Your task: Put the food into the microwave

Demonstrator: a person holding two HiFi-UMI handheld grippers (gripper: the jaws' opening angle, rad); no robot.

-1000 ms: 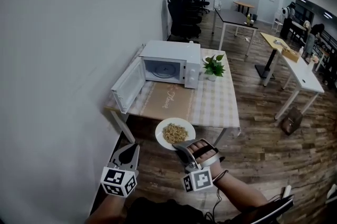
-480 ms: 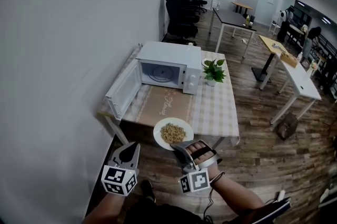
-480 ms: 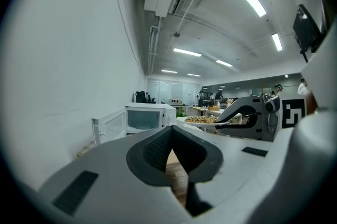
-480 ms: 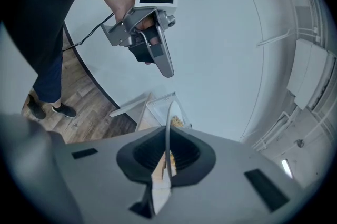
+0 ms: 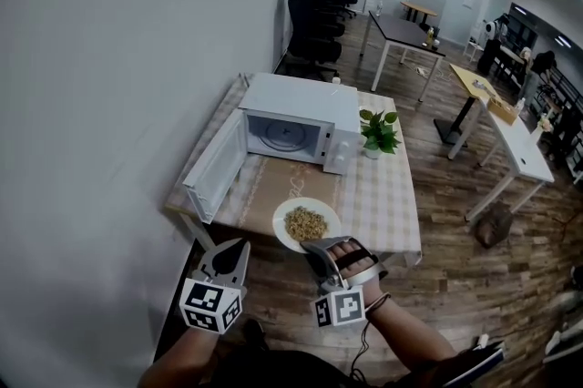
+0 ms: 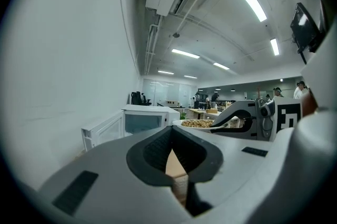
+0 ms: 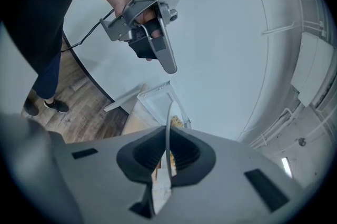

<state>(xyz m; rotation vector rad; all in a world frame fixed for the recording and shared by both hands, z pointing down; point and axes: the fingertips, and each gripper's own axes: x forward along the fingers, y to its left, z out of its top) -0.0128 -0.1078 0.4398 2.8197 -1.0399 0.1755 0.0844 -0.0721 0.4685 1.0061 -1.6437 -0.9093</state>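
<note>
A white plate [image 5: 284, 234] heaped with fried rice [image 5: 306, 223] hangs level over the near edge of the checked table [image 5: 383, 204]. My right gripper [image 5: 318, 246] is shut on the plate's near rim, and that rim [image 7: 168, 112] shows edge-on between its jaws. The white microwave [image 5: 301, 129] stands at the back of the table with its door [image 5: 213, 168] swung open to the left and its chamber empty. My left gripper [image 5: 231, 247] is shut, holds nothing, and hangs left of the plate in front of the table's left corner. The left gripper view shows the microwave [image 6: 150, 118] ahead and the plate [image 6: 197, 124] to the right.
A small potted plant [image 5: 379, 131] stands just right of the microwave. A white wall [image 5: 109, 104] runs along the left of the table. Office chairs [image 5: 310, 8] and other desks [image 5: 496, 95] fill the room behind, on a wood floor [image 5: 455, 259].
Both grippers and the plate have moved forward toward the table. The plate, earlier short of the table, now hangs over its near edge. The right gripper's hold on the rim has not changed.
</note>
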